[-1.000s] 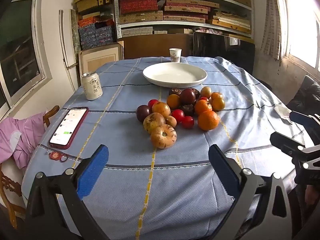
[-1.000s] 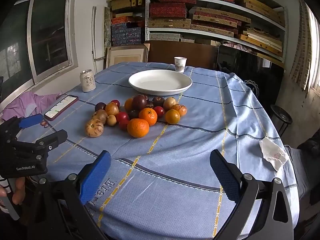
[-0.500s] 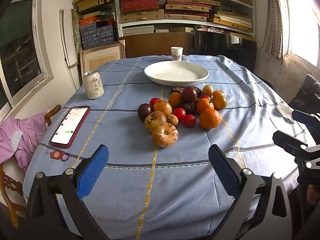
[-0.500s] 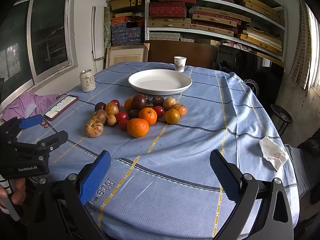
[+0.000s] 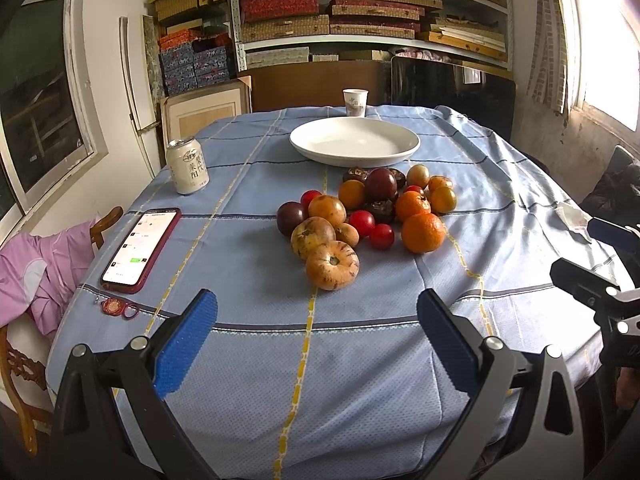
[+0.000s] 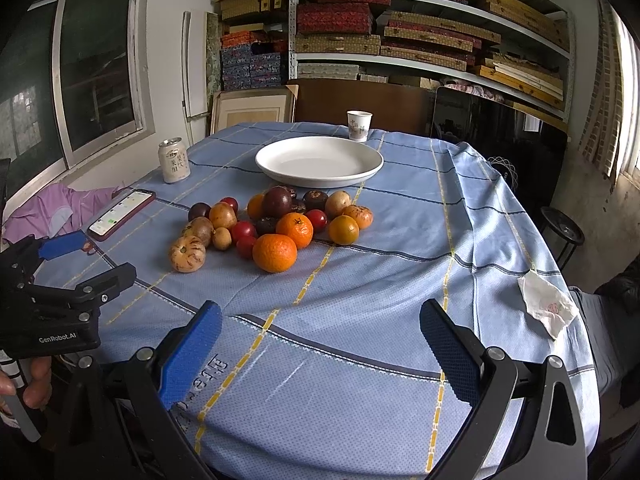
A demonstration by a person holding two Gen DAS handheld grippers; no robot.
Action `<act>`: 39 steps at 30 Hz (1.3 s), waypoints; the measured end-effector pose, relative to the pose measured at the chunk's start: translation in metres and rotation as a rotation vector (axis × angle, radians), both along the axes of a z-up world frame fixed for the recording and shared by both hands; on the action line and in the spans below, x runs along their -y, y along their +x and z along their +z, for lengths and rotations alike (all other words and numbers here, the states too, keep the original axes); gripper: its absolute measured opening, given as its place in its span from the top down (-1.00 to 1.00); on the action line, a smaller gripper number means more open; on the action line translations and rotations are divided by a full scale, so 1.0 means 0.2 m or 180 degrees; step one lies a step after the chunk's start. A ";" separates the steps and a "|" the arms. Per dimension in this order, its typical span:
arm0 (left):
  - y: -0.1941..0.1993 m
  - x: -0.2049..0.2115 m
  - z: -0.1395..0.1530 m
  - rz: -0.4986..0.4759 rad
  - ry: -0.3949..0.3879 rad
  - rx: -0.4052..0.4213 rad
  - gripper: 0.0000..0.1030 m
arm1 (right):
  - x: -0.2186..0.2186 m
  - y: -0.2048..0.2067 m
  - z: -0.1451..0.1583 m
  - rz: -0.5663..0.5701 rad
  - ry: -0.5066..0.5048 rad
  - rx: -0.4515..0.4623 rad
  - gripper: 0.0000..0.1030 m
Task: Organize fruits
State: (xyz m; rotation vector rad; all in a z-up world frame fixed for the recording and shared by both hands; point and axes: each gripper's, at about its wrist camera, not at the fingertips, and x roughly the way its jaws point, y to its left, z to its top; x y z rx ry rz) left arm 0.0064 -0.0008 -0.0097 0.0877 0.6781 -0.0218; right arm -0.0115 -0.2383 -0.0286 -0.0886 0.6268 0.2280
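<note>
So both tools are parked at the near edge of the table, nothing grabbed: the left gripper (image 5: 316, 320) has its blue pads spread wide with only tablecloth between them, and the right gripper (image 6: 320, 328) is spread just as wide, also empty. Straight ahead of both, well past the fingertips, sits the fruit pile (image 5: 364, 220), and just beyond it the white plate (image 5: 355, 141), bare, which I'd guess is where things go. Biggest pieces first: the striped pumpkin-shaped fruit (image 5: 332, 265) is nearest the left tool, looks firm and hefty, so pinch it across its widest part. The orange (image 6: 274, 252), closest to the right tool, looks springy and easy to grip. The little red tomatoes (image 5: 381, 236) look slick and squishy, so go gentle there; they'll probably roll.
</note>
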 end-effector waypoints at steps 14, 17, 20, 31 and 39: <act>0.00 0.00 0.00 0.0003 -0.0003 -0.0010 -0.90 | -0.01 0.00 -0.01 0.0015 0.0010 -0.0022 -0.93; 0.00 0.00 -0.01 0.0009 -0.0019 -0.0018 -0.90 | -0.01 0.00 -0.01 0.0014 0.0011 -0.0020 -0.93; 0.01 0.00 -0.02 0.0016 -0.0015 -0.0034 -0.90 | 0.00 0.01 -0.01 0.0004 0.0021 -0.0023 -0.93; 0.01 -0.01 -0.02 0.0032 -0.0002 -0.0066 -0.91 | 0.01 0.01 0.00 -0.0002 0.0045 -0.0028 -0.93; 0.01 -0.01 -0.02 0.0033 0.0003 -0.0076 -0.90 | 0.01 0.00 -0.01 0.0008 0.0047 -0.0035 -0.93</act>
